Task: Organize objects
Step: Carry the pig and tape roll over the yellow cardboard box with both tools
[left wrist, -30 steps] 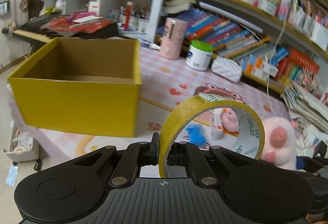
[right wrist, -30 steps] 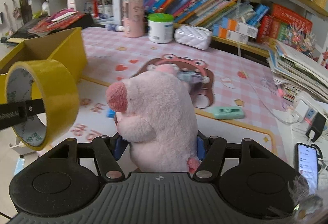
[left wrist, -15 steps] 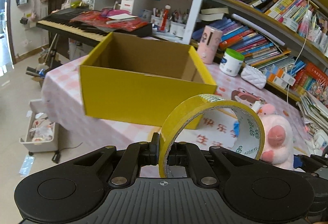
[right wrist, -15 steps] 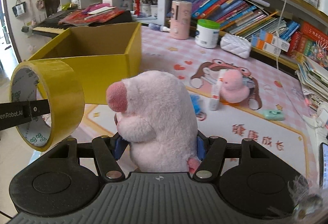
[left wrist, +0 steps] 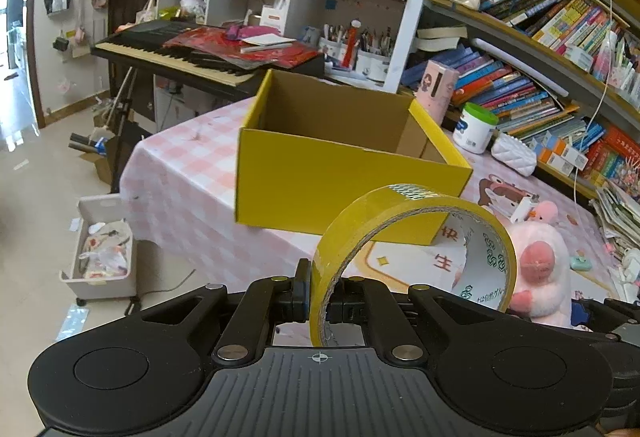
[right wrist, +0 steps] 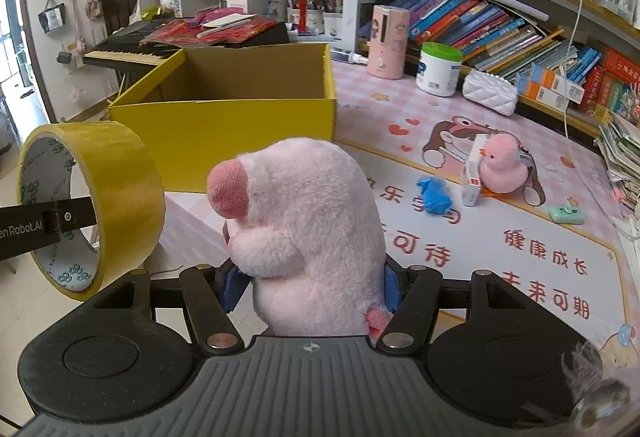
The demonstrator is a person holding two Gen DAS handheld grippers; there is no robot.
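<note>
Holding a roll of yellow tape in my left hand-held gripper, I have its jaws pinched together on the thin wall of the ring, one finger inside the cardboard core, one outside. The roll stands on edge, glossy on the outer face, its white inner liner printed with green marks. My right hand-held gripper is clamped on a pink plush pig, soft and fuzzy, rounded, with a darker pink snout turned left; the blue pads press into its lower body from both sides.

Ahead of both sits an open yellow cardboard box, rectangular, plain brown inside, standing near the corner of the counter, which wears a pink checked cloth. In the right view the tape roll hangs just left of the pig, both short of the box's near wall.

Further right on a printed mat lie a small pink plush duck touching a white carton, a crumpled blue scrap and a mint-green little case. Behind stand a pink cylinder, a green-lidded white tub and a quilted white pouch, beneath shelves crammed with books. A keyboard stands beyond the box
</note>
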